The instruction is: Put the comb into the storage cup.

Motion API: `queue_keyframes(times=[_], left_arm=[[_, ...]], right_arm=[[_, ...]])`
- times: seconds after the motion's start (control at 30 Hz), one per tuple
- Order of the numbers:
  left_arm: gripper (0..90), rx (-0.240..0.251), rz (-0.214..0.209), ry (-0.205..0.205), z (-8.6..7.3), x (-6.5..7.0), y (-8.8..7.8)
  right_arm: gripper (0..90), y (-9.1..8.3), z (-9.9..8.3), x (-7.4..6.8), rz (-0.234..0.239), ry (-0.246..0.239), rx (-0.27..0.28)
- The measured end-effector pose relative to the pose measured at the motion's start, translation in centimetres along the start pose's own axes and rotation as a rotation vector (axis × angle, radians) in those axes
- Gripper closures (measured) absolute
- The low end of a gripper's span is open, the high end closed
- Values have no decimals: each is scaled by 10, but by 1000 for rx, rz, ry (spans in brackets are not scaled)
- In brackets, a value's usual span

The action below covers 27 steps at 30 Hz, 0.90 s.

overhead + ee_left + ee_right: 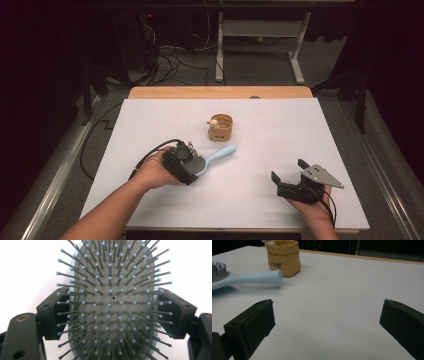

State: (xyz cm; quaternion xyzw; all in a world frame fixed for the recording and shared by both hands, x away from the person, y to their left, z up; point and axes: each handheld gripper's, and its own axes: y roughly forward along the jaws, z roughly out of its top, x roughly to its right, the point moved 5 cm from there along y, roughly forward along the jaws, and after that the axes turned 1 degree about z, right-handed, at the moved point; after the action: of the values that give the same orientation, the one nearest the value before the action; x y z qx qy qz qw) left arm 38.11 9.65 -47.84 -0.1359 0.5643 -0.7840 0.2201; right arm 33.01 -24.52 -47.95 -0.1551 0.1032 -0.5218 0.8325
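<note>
Right gripper, lower right of high view: jaws spread, empty, resting on white table. Left gripper, centre-left: pinching head of pale-blue plastic paddle hairbrush, grey bristles up. Grasp done; carrying left, likely toward tan fabric pouch, upper centre.

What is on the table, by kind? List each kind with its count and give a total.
Hairbrush: 1, light blue, its head clamped in the left gripper
Pouch: 1, tan, upright, with a small figure at its rim
Grippers: 2, the right gripper open and holding nothing
Total: 4, or 5 with the figure
</note>
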Motion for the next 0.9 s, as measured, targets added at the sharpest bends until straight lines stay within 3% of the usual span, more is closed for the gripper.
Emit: queue_keyframes(times=[0.43,0.63,0.73,0.9], left_arm=[[204,22,-25,62,5,15,-5],[203,32,-59,60,9,20,-6],[204,41,-50,80,11,21,-7],[204,61,-52,76,14,22,-9]], right_arm=[[4,1,0,-5,16,-27,-3],[3,5,1,-12,24,-78,-16],[3,10,4,-17,26,-99,-28],[3,21,8,-24,35,-127,-49]])
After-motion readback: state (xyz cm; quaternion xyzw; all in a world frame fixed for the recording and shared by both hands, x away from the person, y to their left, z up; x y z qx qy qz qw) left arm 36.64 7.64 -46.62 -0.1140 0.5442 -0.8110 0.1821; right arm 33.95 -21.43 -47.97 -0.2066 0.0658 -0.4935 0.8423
